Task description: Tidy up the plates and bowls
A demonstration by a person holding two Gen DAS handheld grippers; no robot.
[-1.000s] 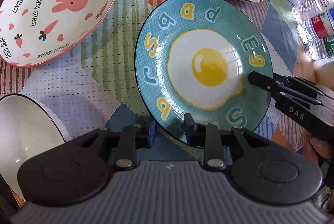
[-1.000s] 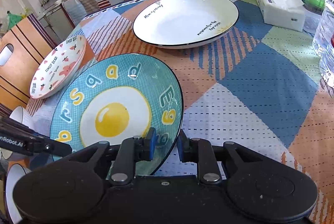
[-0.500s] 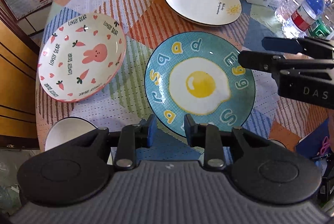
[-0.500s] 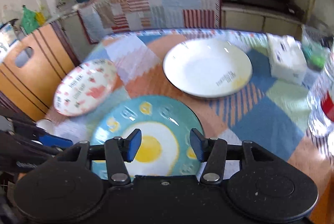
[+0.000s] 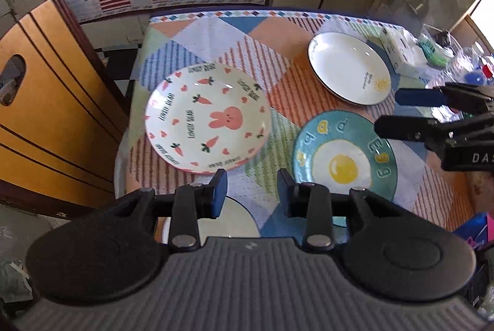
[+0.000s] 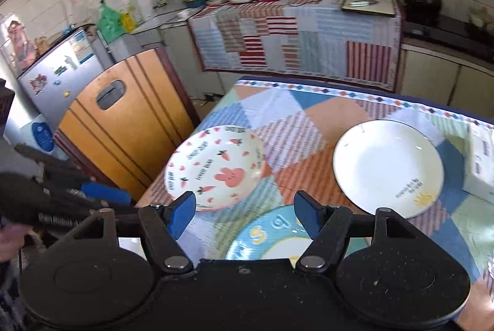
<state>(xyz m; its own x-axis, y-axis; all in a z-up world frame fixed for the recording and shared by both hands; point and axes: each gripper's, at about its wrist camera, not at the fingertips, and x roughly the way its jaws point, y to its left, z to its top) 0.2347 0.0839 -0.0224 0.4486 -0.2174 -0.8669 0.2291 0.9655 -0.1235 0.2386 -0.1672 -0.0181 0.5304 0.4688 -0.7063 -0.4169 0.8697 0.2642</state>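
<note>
While both tools hang above the table [image 5: 216, 31] with nothing held, the left gripper [image 5: 251, 187] has its jaws moderately parted and the right gripper [image 6: 245, 210] has its jaws spread wide. The egg plate [image 5: 342, 158] lies near the table's near edge, the rabbit plate [image 5: 207, 118] by its left edge, the white plate [image 5: 349, 67] toward the far right. A white bowl [image 5: 234, 220] sits at the near edge.

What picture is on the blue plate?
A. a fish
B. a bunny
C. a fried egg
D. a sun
C: the blue plate has a white egg with a yellow yolk painted in its middle, while the bunny is on the pink plate and the little sun is on the white plate.
</note>
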